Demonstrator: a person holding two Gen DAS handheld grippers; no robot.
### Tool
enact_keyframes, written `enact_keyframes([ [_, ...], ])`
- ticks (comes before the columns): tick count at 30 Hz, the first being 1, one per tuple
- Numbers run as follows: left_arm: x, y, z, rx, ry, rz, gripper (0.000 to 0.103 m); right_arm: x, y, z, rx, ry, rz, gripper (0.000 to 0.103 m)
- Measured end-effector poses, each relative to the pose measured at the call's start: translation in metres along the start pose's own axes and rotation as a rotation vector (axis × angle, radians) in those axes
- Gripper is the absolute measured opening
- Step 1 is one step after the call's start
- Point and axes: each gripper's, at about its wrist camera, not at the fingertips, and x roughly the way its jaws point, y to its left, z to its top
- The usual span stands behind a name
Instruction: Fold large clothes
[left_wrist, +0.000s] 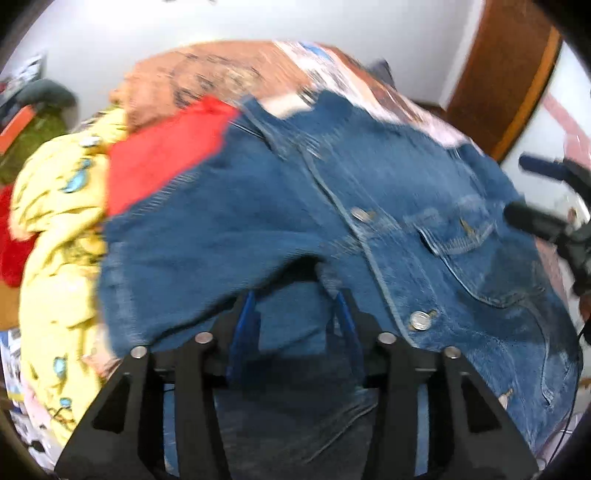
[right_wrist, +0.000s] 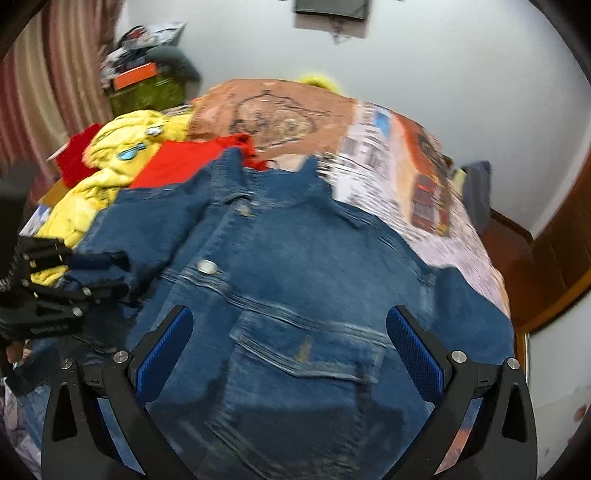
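Denim jacket lies front-up on the bed, collar away from both tools; left tool part-released over the folded-in sleeve, nearer it, right tool released above the chest pocket.

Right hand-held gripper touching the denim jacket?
Cannot tell. In the right wrist view the hand-held gripper is wide open over the jacket, but no gap or contact shows plainly.
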Motion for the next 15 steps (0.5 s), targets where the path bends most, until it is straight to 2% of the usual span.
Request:
enact_keyframes([
  [4, -0.037, 0.045, -0.004, -0.065, -0.098, 0.104, 0.052, 0.009, 0.033, 0.020, -0.073, 0.002, 0.064, 0.103],
  [7, -0.055, 0.080, -0.012, -0.114, -0.133, 0.172, 0.053, 0.019, 0.067, 0.034, -0.147, 0.008, 0.114, 0.103],
  [15, -0.072, 0.155, -0.048, -0.232, -0.124, 0.266, 0.053, 0.063, 0.162, 0.054, -0.358, 0.101, 0.231, 0.103],
])
